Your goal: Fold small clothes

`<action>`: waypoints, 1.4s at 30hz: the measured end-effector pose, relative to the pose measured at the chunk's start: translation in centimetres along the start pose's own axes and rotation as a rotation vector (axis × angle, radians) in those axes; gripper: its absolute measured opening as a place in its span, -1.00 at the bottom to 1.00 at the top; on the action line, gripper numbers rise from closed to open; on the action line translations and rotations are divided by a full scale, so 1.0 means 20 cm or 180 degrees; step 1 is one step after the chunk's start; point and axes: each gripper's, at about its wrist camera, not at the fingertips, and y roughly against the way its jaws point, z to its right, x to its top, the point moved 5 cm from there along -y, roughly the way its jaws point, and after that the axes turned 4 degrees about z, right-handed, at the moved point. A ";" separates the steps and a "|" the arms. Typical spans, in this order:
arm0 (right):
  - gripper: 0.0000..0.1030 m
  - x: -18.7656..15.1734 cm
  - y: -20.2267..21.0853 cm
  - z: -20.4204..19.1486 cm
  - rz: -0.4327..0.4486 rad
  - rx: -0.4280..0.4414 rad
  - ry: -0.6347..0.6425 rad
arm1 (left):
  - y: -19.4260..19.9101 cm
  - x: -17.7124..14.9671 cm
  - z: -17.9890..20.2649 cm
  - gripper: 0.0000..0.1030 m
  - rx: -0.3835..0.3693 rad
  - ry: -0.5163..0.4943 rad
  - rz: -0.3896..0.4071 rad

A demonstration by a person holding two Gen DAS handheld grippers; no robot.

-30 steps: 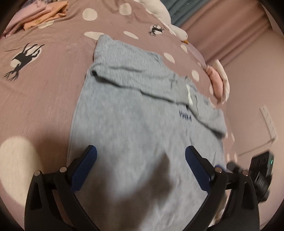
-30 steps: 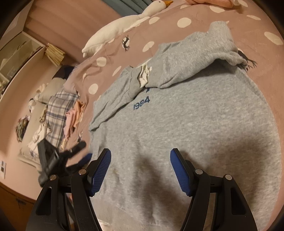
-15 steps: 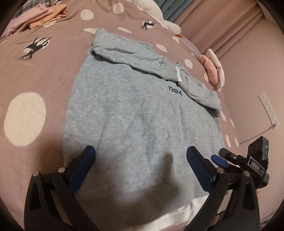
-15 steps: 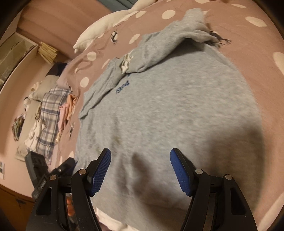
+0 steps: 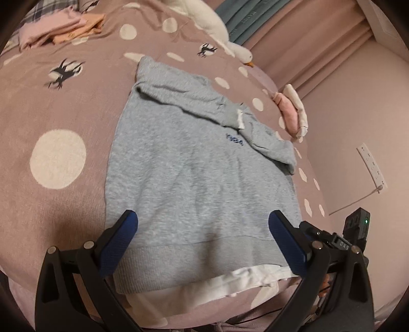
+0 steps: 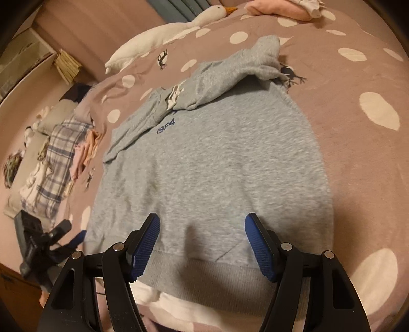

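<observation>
Flanking the bed [image 5: 51, 107], we logged goose plush [image 6: 163, 33] and folded clothes [image 5: 61, 23]; sweatshirt [image 5: 194, 178] hem lay between both released grippers' fingers [image 5: 120, 240].

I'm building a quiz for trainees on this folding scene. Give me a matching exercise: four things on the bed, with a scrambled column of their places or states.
Things:
1. grey sweatshirt
2. goose plush
3. plaid garment
4. left gripper

Descriptions:
A. open above the hem
B. far edge, by the curtains
C. spread flat, sleeves folded across the chest
D. in the pile at the bed's side

Pairs: 1-C, 2-B, 3-D, 4-A
</observation>
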 end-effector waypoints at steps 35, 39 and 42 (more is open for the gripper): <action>0.34 -0.04 -0.05 -0.01 -0.0127 -0.0079 0.0017 | -0.13 -0.10 0.06 0.99 -0.0056 -0.0113 -0.0308; 0.34 -0.02 -0.02 0.01 -0.0060 -0.0106 -0.0006 | -0.06 -0.07 0.02 0.99 0.0065 -0.0105 -0.0181; 0.34 0.01 0.01 0.04 0.0062 -0.0241 -0.0018 | -0.02 -0.04 -0.04 0.99 0.0164 -0.0055 -0.0083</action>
